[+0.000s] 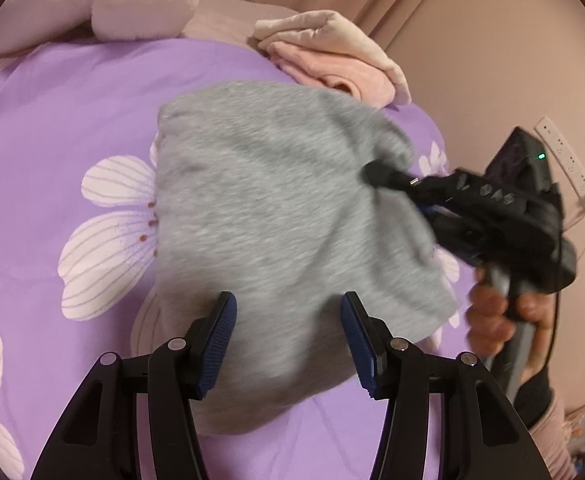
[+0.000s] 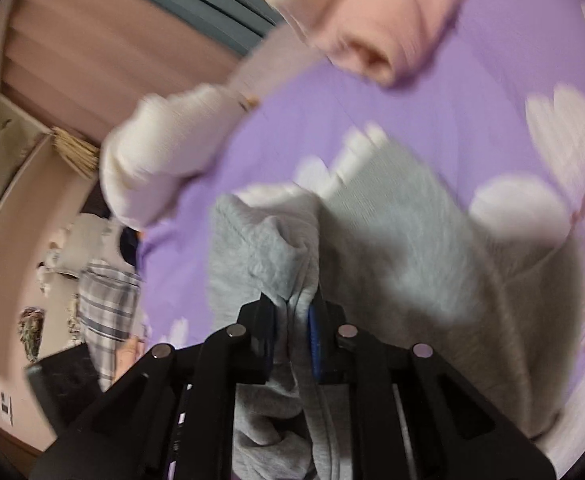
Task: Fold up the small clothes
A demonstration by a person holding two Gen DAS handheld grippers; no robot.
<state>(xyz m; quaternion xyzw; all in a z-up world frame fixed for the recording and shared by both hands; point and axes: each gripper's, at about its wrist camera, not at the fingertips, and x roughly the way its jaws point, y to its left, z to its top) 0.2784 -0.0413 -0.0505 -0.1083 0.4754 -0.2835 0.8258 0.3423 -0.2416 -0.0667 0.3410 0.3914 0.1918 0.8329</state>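
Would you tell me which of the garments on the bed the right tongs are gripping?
The grey garment: the right tongs pinch its edge, while the pink clothes lie folded and untouched beyond it.

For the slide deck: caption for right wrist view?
Right gripper pinches the grey garment over the purple floral sheet.

no legible text, label, brand or number on anything in either view

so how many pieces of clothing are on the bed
3 for certain: the grey garment mid-bed, pinched by the right gripper; a folded pink one at the far edge; a cream one at the bed's edge. The pink one may be several.
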